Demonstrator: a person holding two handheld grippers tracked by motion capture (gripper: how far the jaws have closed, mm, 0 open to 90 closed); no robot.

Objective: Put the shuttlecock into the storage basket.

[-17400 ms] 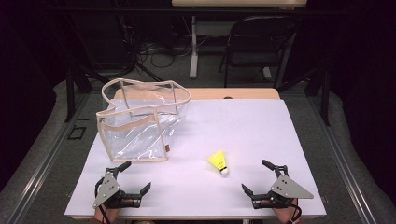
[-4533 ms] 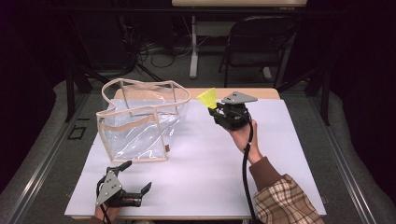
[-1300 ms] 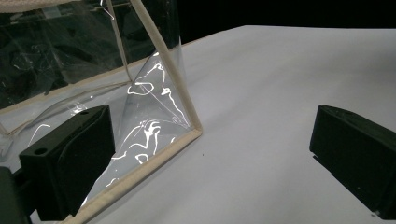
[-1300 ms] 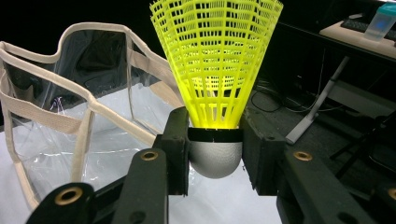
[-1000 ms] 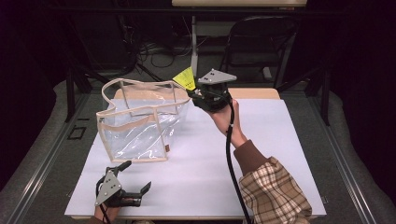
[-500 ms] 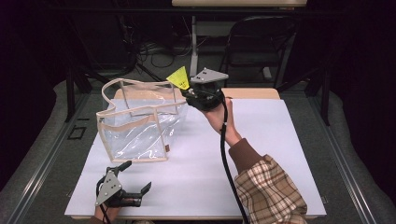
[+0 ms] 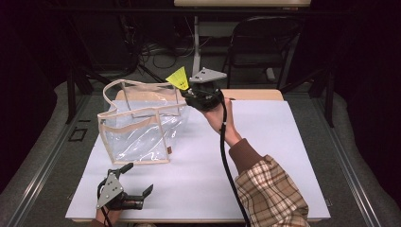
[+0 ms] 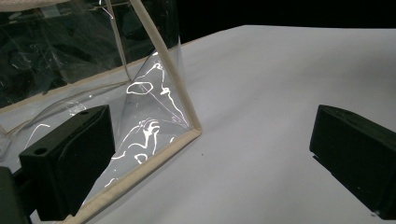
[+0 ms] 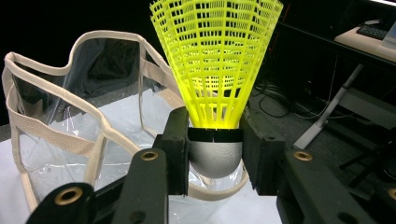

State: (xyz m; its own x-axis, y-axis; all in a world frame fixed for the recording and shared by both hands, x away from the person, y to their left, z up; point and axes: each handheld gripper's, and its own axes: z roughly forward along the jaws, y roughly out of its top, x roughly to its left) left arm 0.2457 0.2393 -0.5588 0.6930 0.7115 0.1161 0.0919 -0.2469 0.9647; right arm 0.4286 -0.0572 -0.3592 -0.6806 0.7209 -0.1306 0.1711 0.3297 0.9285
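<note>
A yellow shuttlecock [image 7: 178,77] [image 9: 215,70] with a grey cork base is held in the air, my right gripper [image 7: 188,92] [image 9: 215,154] shut on its base. It hangs just past the right rim of a clear plastic tote bag [image 7: 142,123] [image 9: 70,121] with beige trim, which stands open on the white table [image 7: 274,142]. My left gripper [image 7: 139,182] [image 8: 210,154] rests open near the table's front left edge, its jaws wide apart with nothing between them. The bag's lower corner [image 8: 154,116] lies close in front of it.
A black cable [image 7: 227,156] trails from the right gripper along a forearm in a plaid sleeve [image 7: 272,194]. A dark folding chair [image 7: 265,42] and a desk leg [image 7: 196,38] stand behind the table. Dark floor surrounds the table.
The right gripper has carried the shuttlecock a little left and up, toward the bag's right rim. The left gripper has stayed in place.
</note>
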